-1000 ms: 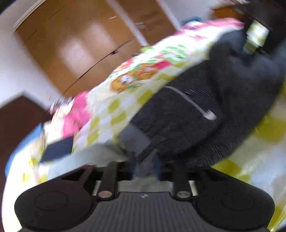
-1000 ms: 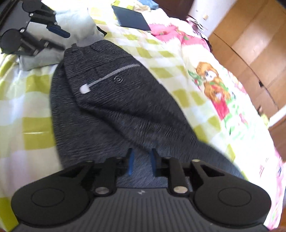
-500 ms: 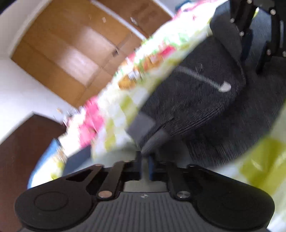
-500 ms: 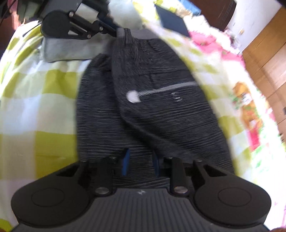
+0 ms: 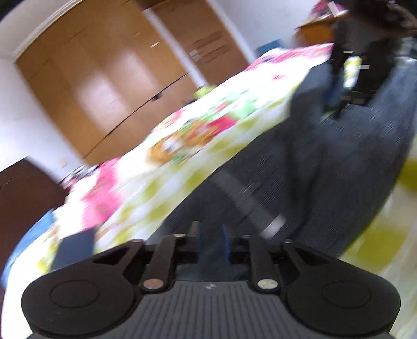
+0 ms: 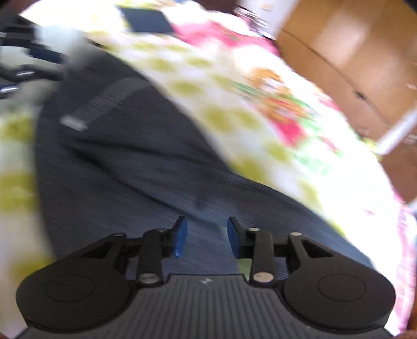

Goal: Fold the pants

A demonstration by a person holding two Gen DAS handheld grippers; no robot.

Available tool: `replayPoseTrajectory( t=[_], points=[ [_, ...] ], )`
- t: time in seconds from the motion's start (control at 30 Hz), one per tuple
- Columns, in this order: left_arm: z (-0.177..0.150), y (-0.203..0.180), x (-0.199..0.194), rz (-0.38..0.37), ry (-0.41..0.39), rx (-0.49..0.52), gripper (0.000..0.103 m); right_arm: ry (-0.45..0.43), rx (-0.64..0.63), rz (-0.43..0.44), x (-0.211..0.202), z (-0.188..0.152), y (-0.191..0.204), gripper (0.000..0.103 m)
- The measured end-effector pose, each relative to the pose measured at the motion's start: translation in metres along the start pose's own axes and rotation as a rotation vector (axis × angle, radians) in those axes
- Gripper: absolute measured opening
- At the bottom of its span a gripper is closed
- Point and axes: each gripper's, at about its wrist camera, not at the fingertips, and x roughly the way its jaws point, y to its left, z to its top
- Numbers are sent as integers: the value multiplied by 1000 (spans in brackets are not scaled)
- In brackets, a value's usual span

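Dark grey pants (image 5: 325, 167) with a light zipper stripe lie on a yellow-checked bedspread (image 5: 208, 122). In the left wrist view my left gripper (image 5: 211, 241) sits low over the pants' waist end with its blue pads slightly apart; no cloth shows between them. In the right wrist view my right gripper (image 6: 206, 238) is open just above the pants (image 6: 125, 161), holding nothing. The right gripper also shows at the far end of the pants in the left wrist view (image 5: 341, 94). Both views are blurred.
A dark flat rectangular object (image 6: 147, 19) lies on the bedspread beyond the pants, also seen in the left wrist view (image 5: 74, 246). A light grey garment (image 6: 60, 41) lies by the waistband. Wooden wardrobe doors (image 5: 104, 78) stand behind the bed.
My left gripper let go of the waistband and its pads opened a little. My right gripper opened wider over the pants. Both cameras swung; the pants lie flatter.
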Motion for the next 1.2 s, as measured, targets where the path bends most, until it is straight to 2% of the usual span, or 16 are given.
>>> replayPoseTrajectory(
  t=[0.03, 0.1, 0.2, 0.33, 0.5, 0.57, 0.6, 0.63, 0.67, 0.73, 0.83, 0.87, 0.97, 1.07, 1.13, 1.2],
  points=[
    [11, -9, 10, -50, -15, -3, 50, 18, 16, -22, 10, -5, -22, 36],
    [31, -23, 35, -142, -36, -5, 54, 43, 11, -52, 29, -10, -60, 36],
    [57, -40, 79, -226, -25, 37, 55, 84, -160, -99, 64, -9, -98, 37],
    [73, -50, 114, -323, 18, 21, 55, 161, -369, -40, 112, -1, -125, 37],
    [77, -39, 129, -412, 67, -69, 55, 220, -548, 78, 155, 8, -122, 46],
    [79, -39, 133, -434, 88, -58, 55, 256, -614, 101, 164, 6, -114, 35],
    [79, -41, 135, -439, 95, -53, 55, 288, -608, 101, 166, 6, -111, 28],
    [80, -40, 136, -442, 101, -50, 55, 318, -567, 88, 167, 7, -112, 2],
    [80, -40, 136, -442, 106, -47, 55, 325, -523, 80, 164, 7, -114, 0],
    [81, -41, 137, -445, 114, -50, 53, 305, -493, 51, 148, 0, -119, 0],
    [82, -43, 138, -458, 129, -51, 31, 233, -376, -43, 106, -8, -135, 0],
    [83, -45, 136, -454, 128, -46, 28, 206, -328, -57, 89, -12, -141, 0],
    [86, -57, 129, -420, 111, -5, 24, 145, -273, -55, 40, -32, -148, 0],
    [88, -59, 129, -421, 109, -34, 24, 123, -276, -74, 30, -45, -141, 0],
    [88, -59, 132, -434, 117, -57, 25, 108, -314, -46, 42, -39, -132, 9],
    [87, -55, 134, -455, 129, -96, 28, 83, -356, -10, 56, -28, -122, 27]
  ],
)
